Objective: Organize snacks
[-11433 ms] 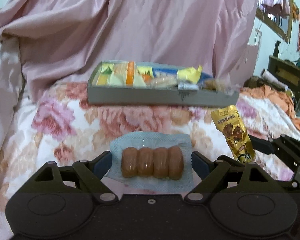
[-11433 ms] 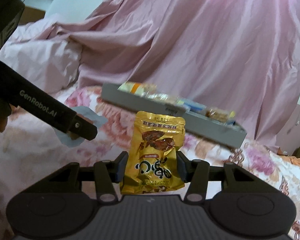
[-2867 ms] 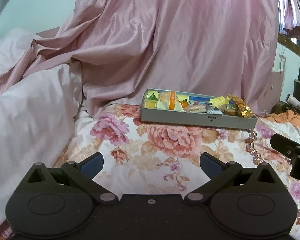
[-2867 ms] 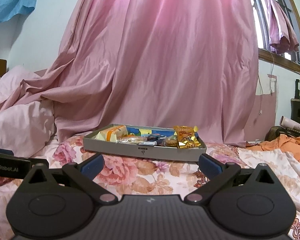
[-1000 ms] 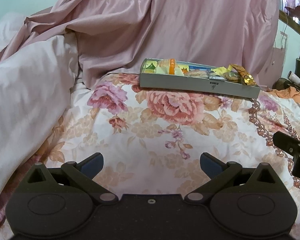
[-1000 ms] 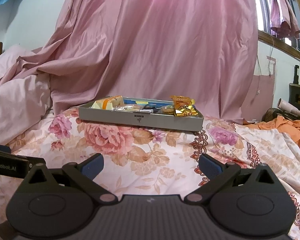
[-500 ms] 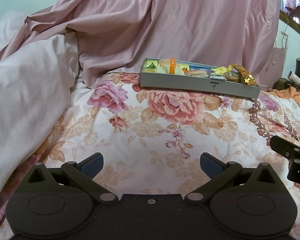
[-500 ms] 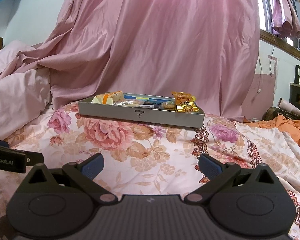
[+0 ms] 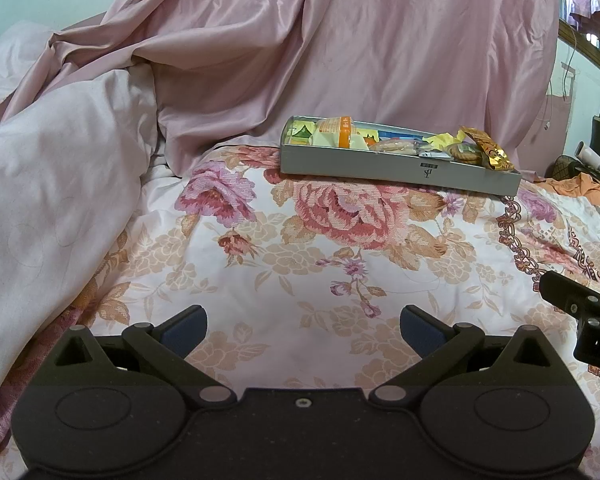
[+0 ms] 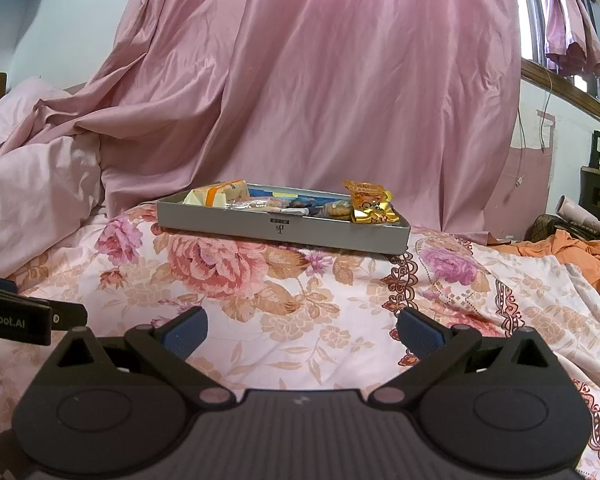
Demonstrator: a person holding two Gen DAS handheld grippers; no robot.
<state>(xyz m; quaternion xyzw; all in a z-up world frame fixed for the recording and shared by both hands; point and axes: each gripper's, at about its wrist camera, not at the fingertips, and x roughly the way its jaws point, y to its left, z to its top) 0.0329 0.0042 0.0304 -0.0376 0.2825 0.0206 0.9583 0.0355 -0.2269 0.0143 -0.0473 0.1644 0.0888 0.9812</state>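
The left gripper (image 9: 303, 326) is spread wide, its 2 blue-padded fingers (image 9: 185, 326) far apart with nothing between them but the flowered bedspread (image 9: 340, 248) below; it holds and touches no snack. The right gripper (image 10: 302, 330) is just as wide apart and equally empty, its pads (image 10: 420, 332) hanging over the same bedspread. In the left wrist view part of the right gripper shows at the right edge, and in the right wrist view a black part of the left gripper shows at the left edge, so the 2 sit side by side and near each other. The snacks lie together in a shallow grey tray (image 9: 380, 166) that rests on the bed, well apart from both grippers and straight ahead of them, in front of a hanging pink curtain (image 10: 320, 80). Inside the tray, a pale packet with an orange band (image 10: 218, 194) sits at its left end, several small wrapped biscuits fill the middle, and a crinkled gold packet (image 10: 370, 202) stands up at its right end, leaning over the rim. A pale pink quilt (image 9: 52, 180) is heaped to the left of the tray, and orange cloth (image 10: 580, 256) lies to the right.
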